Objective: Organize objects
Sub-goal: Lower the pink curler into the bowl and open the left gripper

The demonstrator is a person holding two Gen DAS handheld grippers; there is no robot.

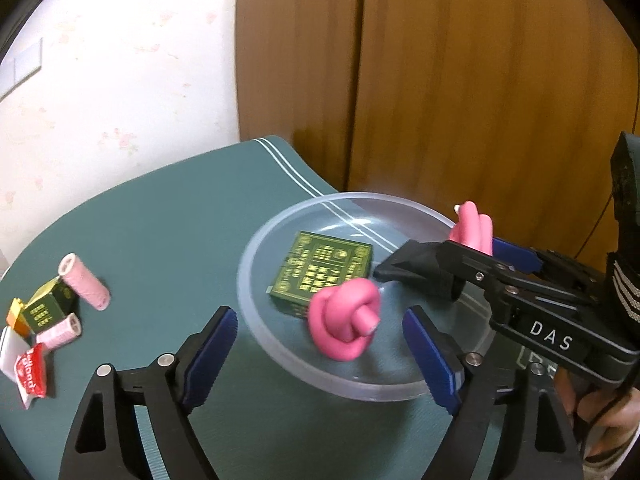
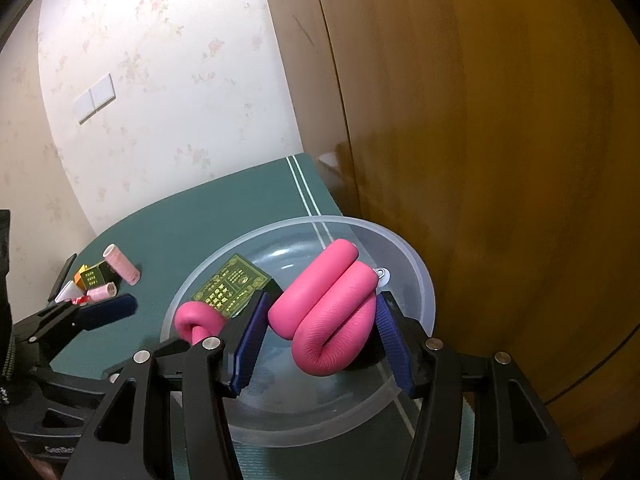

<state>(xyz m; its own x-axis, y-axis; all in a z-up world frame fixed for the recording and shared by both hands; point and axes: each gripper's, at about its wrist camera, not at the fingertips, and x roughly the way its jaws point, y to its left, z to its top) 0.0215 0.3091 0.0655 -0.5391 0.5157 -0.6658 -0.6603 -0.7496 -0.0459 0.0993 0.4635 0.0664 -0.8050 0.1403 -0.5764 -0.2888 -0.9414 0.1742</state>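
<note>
A clear plastic bowl stands on the green table. In it lie a dark green box with gold print and a knotted pink foam roller. My right gripper is shut on a folded pink foam roller and holds it over the bowl. My left gripper is open and empty, its fingers either side of the knotted roller at the bowl's near rim.
At the table's left lie two pale pink hair rollers, a small green box, an orange block and a red-and-white packet. A wooden cabinet stands behind the bowl.
</note>
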